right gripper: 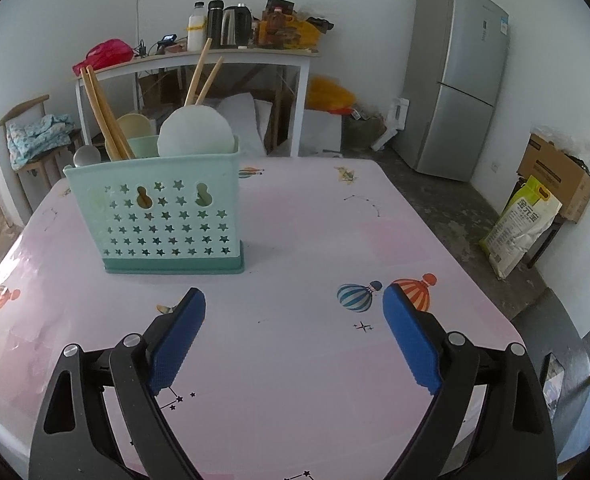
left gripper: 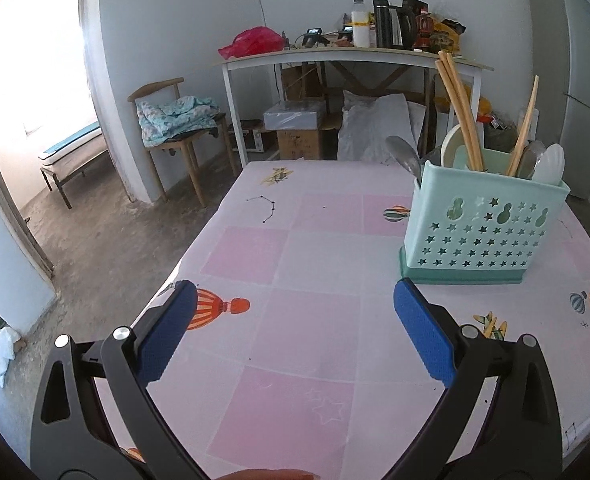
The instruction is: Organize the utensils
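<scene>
Both tools, left (left gripper: 295, 332) and right (right gripper: 294, 336), hang spread and empty over my tabletop (right gripper: 303, 232), utensils (right gripper: 107, 120) standing in the holder (right gripper: 163, 220); a careless reach could tip it.

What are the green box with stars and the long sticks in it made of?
The green box looks like matte plastic: smooth moulded walls with cut-out stars. The long sticks look like bare wood or bamboo: pale tan, with no shine. I cannot tell which.
</scene>
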